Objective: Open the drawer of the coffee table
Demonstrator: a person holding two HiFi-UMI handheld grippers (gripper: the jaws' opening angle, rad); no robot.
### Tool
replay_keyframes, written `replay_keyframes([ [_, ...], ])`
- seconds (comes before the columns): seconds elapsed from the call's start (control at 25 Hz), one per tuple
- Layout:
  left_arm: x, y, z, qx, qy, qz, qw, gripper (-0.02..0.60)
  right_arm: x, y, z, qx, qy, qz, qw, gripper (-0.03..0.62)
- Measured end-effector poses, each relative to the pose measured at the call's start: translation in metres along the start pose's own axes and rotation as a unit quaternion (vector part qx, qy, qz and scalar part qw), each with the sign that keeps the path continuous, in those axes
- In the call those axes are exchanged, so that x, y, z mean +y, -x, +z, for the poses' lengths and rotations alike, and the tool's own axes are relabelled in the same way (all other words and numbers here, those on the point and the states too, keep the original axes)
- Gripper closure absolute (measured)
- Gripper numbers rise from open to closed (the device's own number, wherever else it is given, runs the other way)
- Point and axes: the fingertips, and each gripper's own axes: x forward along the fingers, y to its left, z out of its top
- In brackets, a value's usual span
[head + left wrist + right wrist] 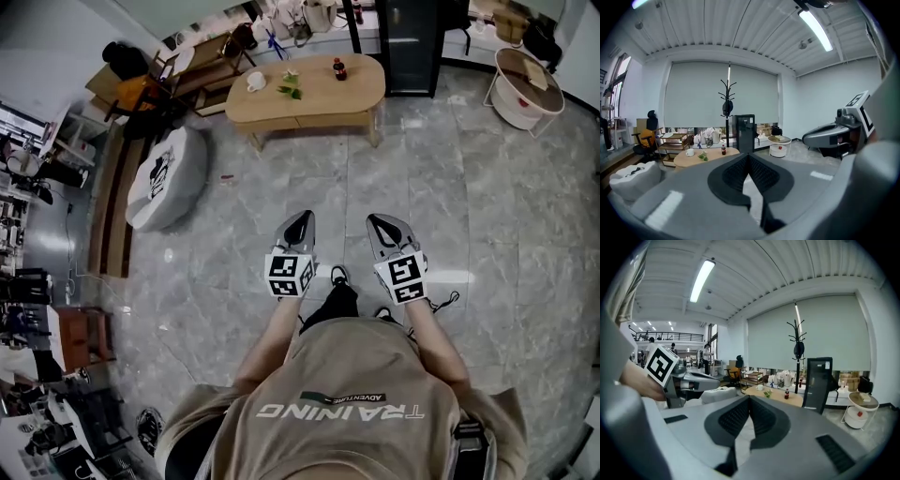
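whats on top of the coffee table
On the coffee table: a white mug, some green leaves and a dark bottle. Whatever lies under its top is hidden.

A white beanbag (169,178) with a black drawing on it lies at the left of the head view, on the grey tiled floor (506,216). A round white side table (514,112) stands at the upper right and a black cabinet (410,42) at the top centre. Left of the cabinet, a dark bottle (339,68) and a white cup (256,82) stand well apart.
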Motion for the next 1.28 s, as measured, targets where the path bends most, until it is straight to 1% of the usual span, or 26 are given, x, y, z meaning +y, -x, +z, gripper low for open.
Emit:
replay_keyframes([
  [0.08,0.014,-0.013,-0.002,-0.001,-0.001,-0.010,1.0000,0.575,-0.005,-0.019,0.006,-0.007,-0.002,-0.003,1.000,0.589],
  [0.16,0.034,-0.024,0.003,-0.002,-0.003,-0.018,0.9998,0.575,-0.010,-0.039,0.025,-0.019,0.002,-0.008,1.000,0.589],
  [0.28,0.069,-0.035,0.019,-0.007,-0.011,-0.031,0.9994,0.575,-0.013,-0.066,0.055,-0.027,0.021,-0.024,0.999,0.589],
  [0.36,0.094,-0.050,0.031,-0.018,-0.021,-0.035,0.9990,0.575,-0.018,-0.088,0.069,-0.031,0.018,-0.034,0.999,0.589],
  [0.48,0.130,-0.066,0.034,-0.020,-0.028,-0.038,0.9986,0.575,-0.017,-0.120,0.069,-0.022,0.006,-0.041,0.999,0.589],
  [0.6,0.158,-0.071,0.024,-0.013,-0.011,-0.035,0.9992,0.575,-0.009,-0.141,0.065,-0.006,-0.005,-0.037,0.999,0.589],
  [0.8,0.195,-0.081,0.014,-0.016,0.019,-0.024,0.9994,0.575,-0.010,-0.169,0.076,0.013,0.014,-0.040,0.999,0.589],
  [0.88,0.205,-0.081,0.007,-0.012,0.033,-0.019,0.9992,0.575,-0.009,-0.175,0.075,0.027,0.024,-0.038,0.999,0.589],
  [1.04,0.221,-0.077,0.000,-0.013,0.051,-0.007,0.9986,0.575,-0.011,-0.187,0.074,0.043,0.023,-0.038,0.998,0.589],
  [1.28,0.248,-0.079,-0.014,-0.010,0.076,0.028,0.9967,0.575,-0.009,-0.200,0.074,0.050,0.040,-0.016,0.998,0.589],
])
